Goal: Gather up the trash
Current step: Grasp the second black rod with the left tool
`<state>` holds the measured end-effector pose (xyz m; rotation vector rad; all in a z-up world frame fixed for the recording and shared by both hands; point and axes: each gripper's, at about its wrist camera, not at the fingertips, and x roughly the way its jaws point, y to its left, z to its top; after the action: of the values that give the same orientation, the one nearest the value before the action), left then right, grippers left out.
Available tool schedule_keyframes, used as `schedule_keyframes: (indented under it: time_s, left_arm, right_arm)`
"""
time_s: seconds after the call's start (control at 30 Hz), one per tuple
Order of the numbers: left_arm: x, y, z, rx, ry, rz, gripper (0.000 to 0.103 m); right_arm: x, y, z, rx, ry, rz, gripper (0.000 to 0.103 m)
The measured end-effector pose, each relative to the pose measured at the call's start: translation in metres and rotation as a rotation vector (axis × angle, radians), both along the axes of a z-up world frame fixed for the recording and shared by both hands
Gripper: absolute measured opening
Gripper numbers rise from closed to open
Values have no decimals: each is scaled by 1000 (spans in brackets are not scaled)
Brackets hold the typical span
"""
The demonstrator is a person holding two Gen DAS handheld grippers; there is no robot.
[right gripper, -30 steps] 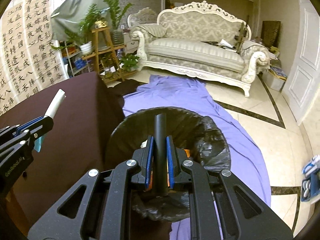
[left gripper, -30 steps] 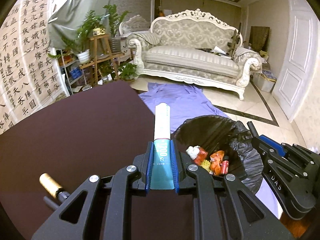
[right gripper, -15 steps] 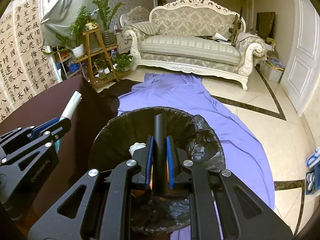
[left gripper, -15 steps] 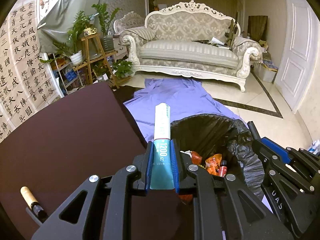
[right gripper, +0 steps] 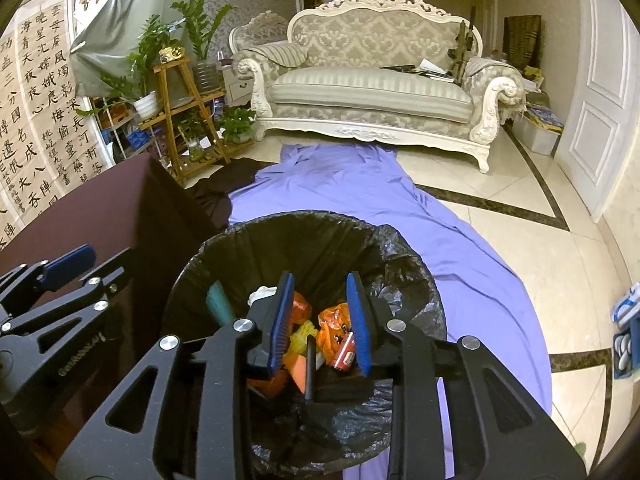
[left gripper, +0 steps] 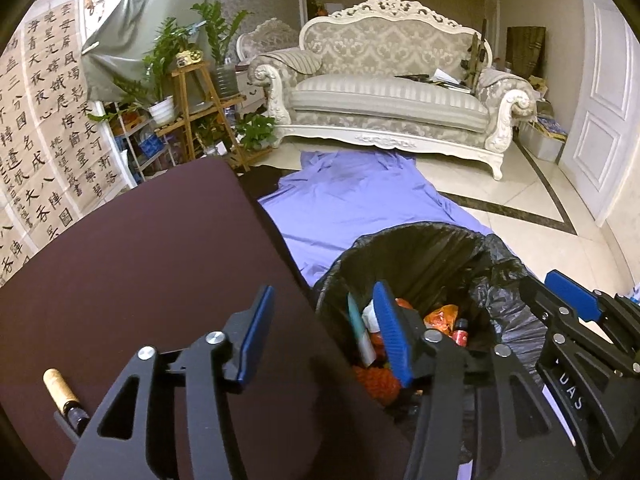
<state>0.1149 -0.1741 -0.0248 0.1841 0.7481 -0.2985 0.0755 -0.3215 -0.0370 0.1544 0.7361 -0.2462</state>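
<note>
Teal tube (left gripper: 360, 336) and black stick (right gripper: 309, 368) now dropped in bin (right gripper: 280, 224); both grippers' fingers spread, empty

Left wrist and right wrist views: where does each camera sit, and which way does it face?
Left wrist: on the left tool, open, above the dark table edge, facing the sofa; the right tool shows at right.
Right wrist: on the right tool, open over the trash bin, same heading; the left tool shows at left.
Shared: bin, sofa, purple cloth.
</note>
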Motion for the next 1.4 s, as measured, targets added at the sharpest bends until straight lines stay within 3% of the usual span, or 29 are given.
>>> schedule_keyframes:
  time_s: [0.47,0.8,1.23,1.4]
  left_arm:
    - [-23,56,0,10,6,104,54]
    - [-45,117,-4,29,15,230,54]
    - [-50,172,-19,40,91,346,54]
    - [-57,196,-22,-1,134,380,54]
  right_arm:
    - [-10,57,2,4,3,130,34]
    - [-20,114,9,11,4,251,35]
    - [-18,167,12,6,14,364,36]
    - [-18,180,13,8,19,388,36]
